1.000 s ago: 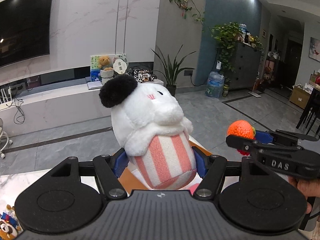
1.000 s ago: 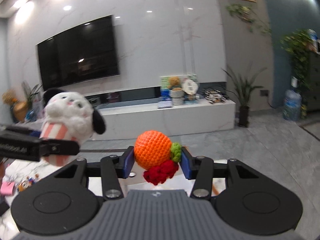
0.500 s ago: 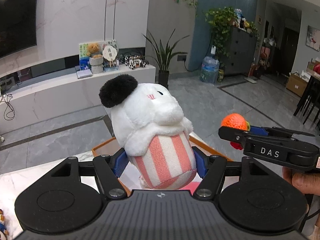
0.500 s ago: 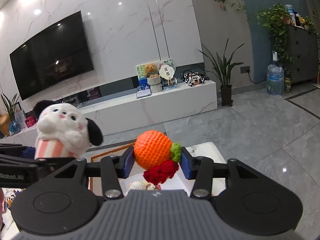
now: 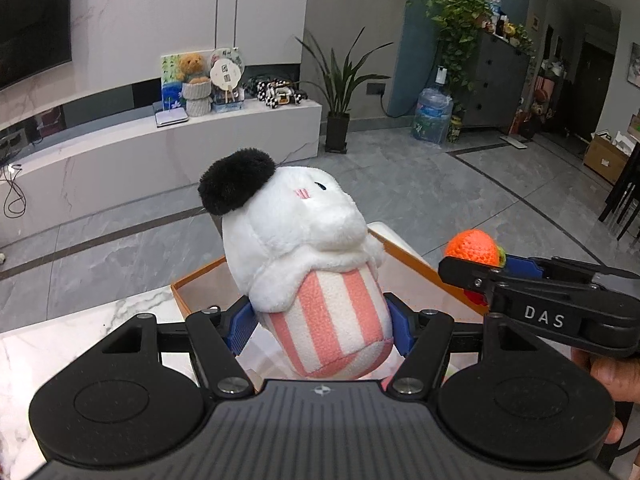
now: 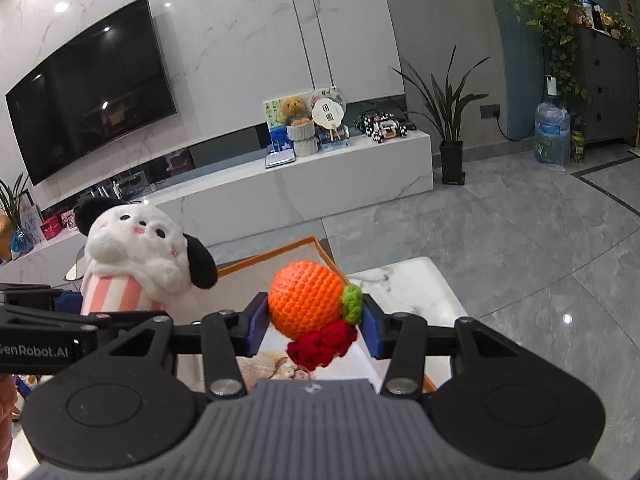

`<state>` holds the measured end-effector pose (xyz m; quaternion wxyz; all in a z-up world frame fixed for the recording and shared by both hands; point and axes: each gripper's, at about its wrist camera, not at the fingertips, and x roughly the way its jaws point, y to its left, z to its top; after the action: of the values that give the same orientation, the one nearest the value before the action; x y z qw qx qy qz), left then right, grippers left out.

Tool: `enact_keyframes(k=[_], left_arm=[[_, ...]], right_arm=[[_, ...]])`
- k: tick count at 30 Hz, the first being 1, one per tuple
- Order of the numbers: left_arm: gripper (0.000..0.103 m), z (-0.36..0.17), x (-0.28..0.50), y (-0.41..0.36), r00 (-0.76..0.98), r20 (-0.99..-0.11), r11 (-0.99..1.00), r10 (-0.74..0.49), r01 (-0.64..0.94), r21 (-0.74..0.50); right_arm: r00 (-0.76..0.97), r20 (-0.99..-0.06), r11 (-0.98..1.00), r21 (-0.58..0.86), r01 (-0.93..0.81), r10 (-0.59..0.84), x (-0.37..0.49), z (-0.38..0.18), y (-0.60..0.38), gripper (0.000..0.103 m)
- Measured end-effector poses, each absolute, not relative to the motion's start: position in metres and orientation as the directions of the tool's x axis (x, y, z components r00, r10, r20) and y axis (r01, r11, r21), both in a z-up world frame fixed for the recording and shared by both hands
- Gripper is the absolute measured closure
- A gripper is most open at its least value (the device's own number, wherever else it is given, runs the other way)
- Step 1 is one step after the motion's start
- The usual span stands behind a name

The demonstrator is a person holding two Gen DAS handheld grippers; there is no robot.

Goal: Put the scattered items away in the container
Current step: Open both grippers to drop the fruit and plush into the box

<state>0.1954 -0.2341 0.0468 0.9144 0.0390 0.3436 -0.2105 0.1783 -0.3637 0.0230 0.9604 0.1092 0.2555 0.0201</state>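
My left gripper (image 5: 318, 326) is shut on a white plush dog (image 5: 308, 256) with black ears and a pink-striped body, held upright above an orange-rimmed box (image 5: 416, 266). My right gripper (image 6: 310, 320) is shut on an orange crocheted fruit (image 6: 306, 306) with a green leaf and red bits, also over the box (image 6: 280, 250). In the left wrist view the right gripper (image 5: 486, 268) shows at the right with the fruit (image 5: 472, 246). The plush dog (image 6: 140, 256) and left gripper (image 6: 72, 300) appear at the left of the right wrist view. The box floor shows a printed picture, mostly hidden.
The box sits on a white marble table (image 5: 80, 328) whose far corner (image 6: 408, 284) ends above grey floor tiles. Behind are a white TV bench (image 6: 320, 176), a potted plant (image 6: 450, 120) and a water bottle (image 6: 552, 136). A hand (image 5: 612, 372) holds the right gripper.
Both grippers have tipped downward and moved over the box, so the box and table now show under the toys. Both toys stay gripped.
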Motion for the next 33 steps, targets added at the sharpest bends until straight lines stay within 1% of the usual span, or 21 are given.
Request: enact_keyframes(k=[2, 3, 4, 5, 21, 33], left_arm=[[0.023, 0.044, 0.198, -0.237, 0.677, -0.649, 0.906, -0.348, 0.419, -0.049], [0.023, 0.042, 0.199, -0.239, 0.681, -0.651, 0.907, -0.335, 0.419, -0.029], [0.023, 0.041, 0.2, -0.241, 0.685, -0.652, 0.909, -0.324, 0.417, -0.013], [0.023, 0.04, 0.2, -0.241, 0.69, -0.65, 0.91, -0.32, 0.415, -0.008], [0.023, 0.04, 0.205, -0.218, 0.686, -0.651, 0.925, -0.326, 0.374, -0.069], [0.023, 0.051, 0.203, -0.21, 0.693, -0.641, 0.925, -0.33, 0.374, -0.072]], right_arm=[[0.868, -0.488, 0.976, 0.218, 0.013, 0.097, 0.183, 0.021, -0.363, 0.048], [0.868, -0.487, 0.976, 0.215, 0.009, 0.099, 0.185, 0.02, -0.361, 0.043], [0.868, -0.485, 0.977, 0.213, 0.006, 0.1, 0.187, 0.019, -0.36, 0.035], [0.869, -0.484, 0.978, 0.21, 0.003, 0.102, 0.189, 0.019, -0.359, 0.034], [0.866, -0.488, 0.98, 0.2, -0.011, 0.11, 0.197, 0.017, -0.351, 0.035], [0.869, -0.483, 0.98, 0.197, -0.009, 0.105, 0.196, 0.022, -0.347, 0.035]])
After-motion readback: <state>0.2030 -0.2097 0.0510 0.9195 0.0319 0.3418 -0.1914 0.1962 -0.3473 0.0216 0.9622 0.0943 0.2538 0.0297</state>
